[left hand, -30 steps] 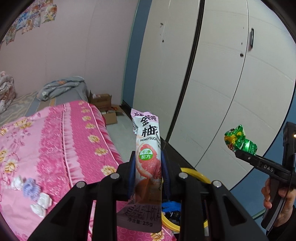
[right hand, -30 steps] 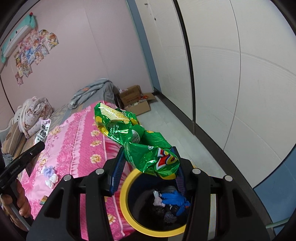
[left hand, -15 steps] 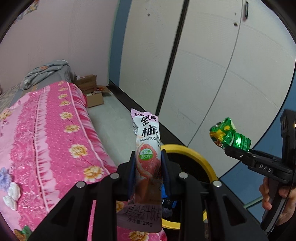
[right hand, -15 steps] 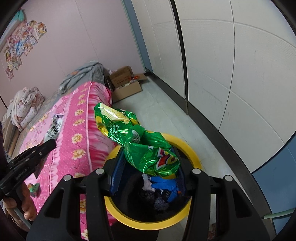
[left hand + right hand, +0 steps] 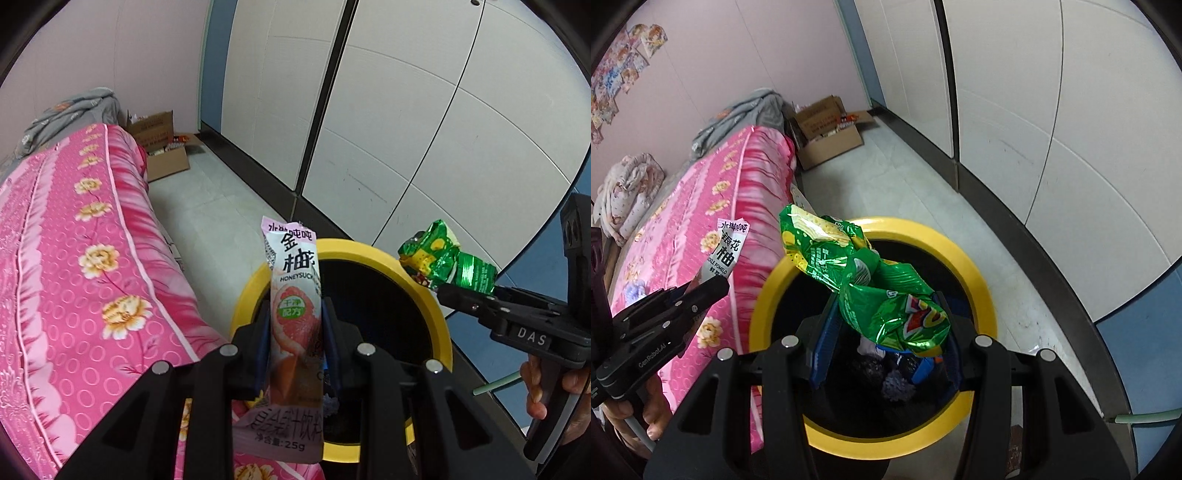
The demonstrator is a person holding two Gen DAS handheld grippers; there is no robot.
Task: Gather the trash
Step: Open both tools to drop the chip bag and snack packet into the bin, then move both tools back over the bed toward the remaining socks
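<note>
My left gripper (image 5: pixel 295 332) is shut on a tall pink and white drink sachet (image 5: pixel 293 295), held upright over the near rim of a yellow-rimmed black trash bin (image 5: pixel 436 306). In the right wrist view my right gripper (image 5: pixel 886 336) is shut on a crumpled green chip bag (image 5: pixel 871 280), directly above the bin's (image 5: pixel 982 280) opening. Trash lies at the bin's bottom, blue and grey scraps (image 5: pixel 897 373) among it. Each gripper shows in the other's view: the right one (image 5: pixel 476 295) with the green bag (image 5: pixel 443 264), the left one (image 5: pixel 713 288) with the sachet (image 5: pixel 727 251).
A bed with a pink flowered cover (image 5: pixel 74 258) runs along the left, touching the bin. A cardboard box (image 5: pixel 827 140) sits on the tiled floor at the bed's far end. White cupboard doors (image 5: pixel 406 129) line the right side. A person's hand (image 5: pixel 546 387) grips the right handle.
Both grippers have come down and tilted toward the bin, which now fills far more of each view. The sachet and the green bag stay gripped as before.
</note>
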